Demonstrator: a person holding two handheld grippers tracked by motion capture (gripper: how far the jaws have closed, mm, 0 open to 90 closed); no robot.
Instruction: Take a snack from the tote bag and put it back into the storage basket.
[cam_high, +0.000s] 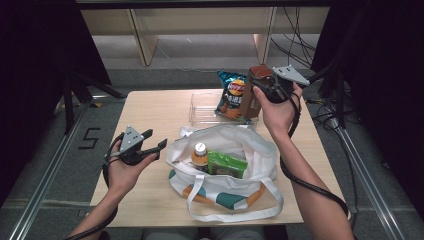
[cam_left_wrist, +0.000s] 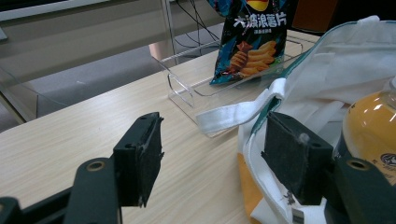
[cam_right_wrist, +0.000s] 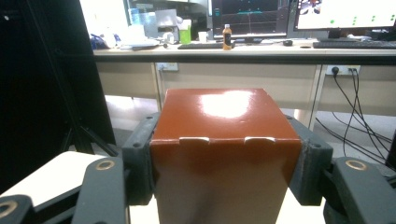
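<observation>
A chip bag leans in a clear tray behind a white tote holding 1 bottle.

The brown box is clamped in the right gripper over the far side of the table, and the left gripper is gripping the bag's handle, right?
Not quite. The left gripper holds nothing: in the left gripper view its jaws stand open beside the white bag, the strap lying beyond them. The brown box is indeed clamped in the right gripper.

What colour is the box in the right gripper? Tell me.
Reddish brown; the box shows best in the right gripper view.
</observation>
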